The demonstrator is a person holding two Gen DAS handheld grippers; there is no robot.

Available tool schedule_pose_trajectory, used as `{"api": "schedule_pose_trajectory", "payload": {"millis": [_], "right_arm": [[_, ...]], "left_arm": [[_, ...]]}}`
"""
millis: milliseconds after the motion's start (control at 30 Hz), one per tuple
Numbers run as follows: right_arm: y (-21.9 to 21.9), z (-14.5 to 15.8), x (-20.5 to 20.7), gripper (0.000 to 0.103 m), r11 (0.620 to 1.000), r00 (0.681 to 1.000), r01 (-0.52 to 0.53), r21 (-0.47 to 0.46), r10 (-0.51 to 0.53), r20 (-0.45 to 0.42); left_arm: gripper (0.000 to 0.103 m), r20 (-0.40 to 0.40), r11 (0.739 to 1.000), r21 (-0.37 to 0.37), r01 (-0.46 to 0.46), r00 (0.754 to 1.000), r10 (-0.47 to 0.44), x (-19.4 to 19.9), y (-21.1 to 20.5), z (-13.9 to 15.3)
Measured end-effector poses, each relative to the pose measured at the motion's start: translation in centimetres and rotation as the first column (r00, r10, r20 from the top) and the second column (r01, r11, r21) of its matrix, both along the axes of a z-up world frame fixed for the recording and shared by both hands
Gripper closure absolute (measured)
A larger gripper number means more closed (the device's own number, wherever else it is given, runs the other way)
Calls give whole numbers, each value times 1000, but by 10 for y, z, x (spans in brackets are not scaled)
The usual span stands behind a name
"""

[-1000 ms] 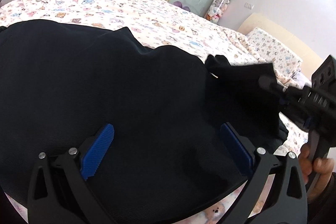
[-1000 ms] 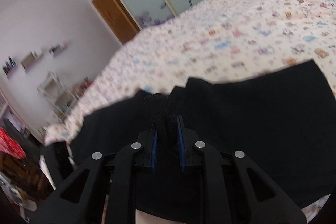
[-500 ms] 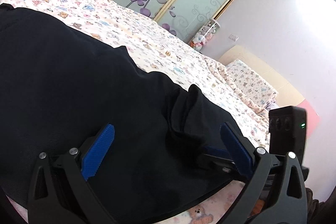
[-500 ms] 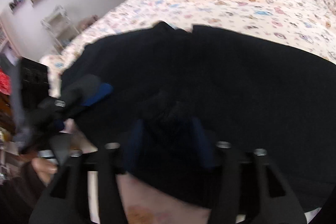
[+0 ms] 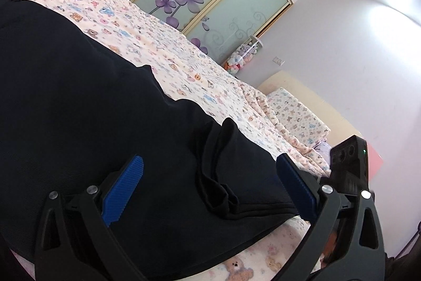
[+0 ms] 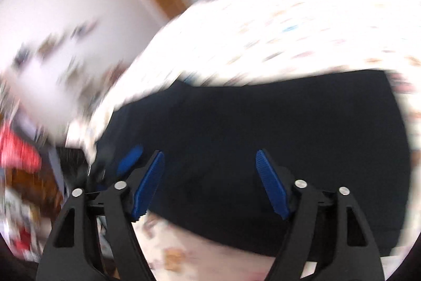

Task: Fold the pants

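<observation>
The black pants (image 5: 86,107) lie spread flat on the bed (image 5: 163,49), with a bunched fold near their right edge. The left gripper (image 5: 210,183) and right gripper (image 6: 210,183) both gape wide above the fabric, holding nothing.

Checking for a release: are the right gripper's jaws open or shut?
Open. The right gripper shows its blue pads spread wide above the black pants, with no fabric pinched between them.
</observation>
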State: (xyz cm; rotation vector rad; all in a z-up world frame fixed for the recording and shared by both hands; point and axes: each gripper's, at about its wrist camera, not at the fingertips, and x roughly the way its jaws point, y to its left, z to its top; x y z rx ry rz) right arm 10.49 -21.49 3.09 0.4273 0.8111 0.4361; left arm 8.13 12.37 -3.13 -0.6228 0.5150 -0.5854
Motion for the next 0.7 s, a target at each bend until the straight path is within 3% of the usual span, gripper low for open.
{"api": "schedule_pose_trajectory", "payload": {"millis": [100, 167, 233, 400, 567, 633, 700], "right_arm": [[-69, -2, 5, 35, 982, 980, 187, 1, -186, -68], [-95, -6, -2, 35, 973, 973, 223, 54, -218, -75], [-106, -8, -12, 35, 971, 977, 213, 108, -209, -52], [-106, -10, -36, 35, 968, 990, 127, 217, -139, 39], [-109, -32, -39, 35, 949, 990, 125, 290, -137, 22], [-108, -39, -42, 35, 944, 991, 120, 308, -133, 20], [-106, -43, -42, 35, 941, 992, 111, 319, -126, 28]], "left_arm": [[2, -1, 1000, 4, -1, 1000, 1, 0, 0, 0], [2, -3, 1000, 13, -1, 1000, 1, 0, -2, 0], [2, -16, 1000, 11, 2, 1000, -2, -1, -1, 1], [2, -176, 999, -30, -46, 984, 40, -20, 15, 20], [2, -386, 983, -31, -179, 910, 153, -54, 58, 21], [2, -467, 971, -78, -227, 868, 166, -58, 78, 11], [2, -508, 957, -132, -257, 847, 158, -55, 91, 2]]}}
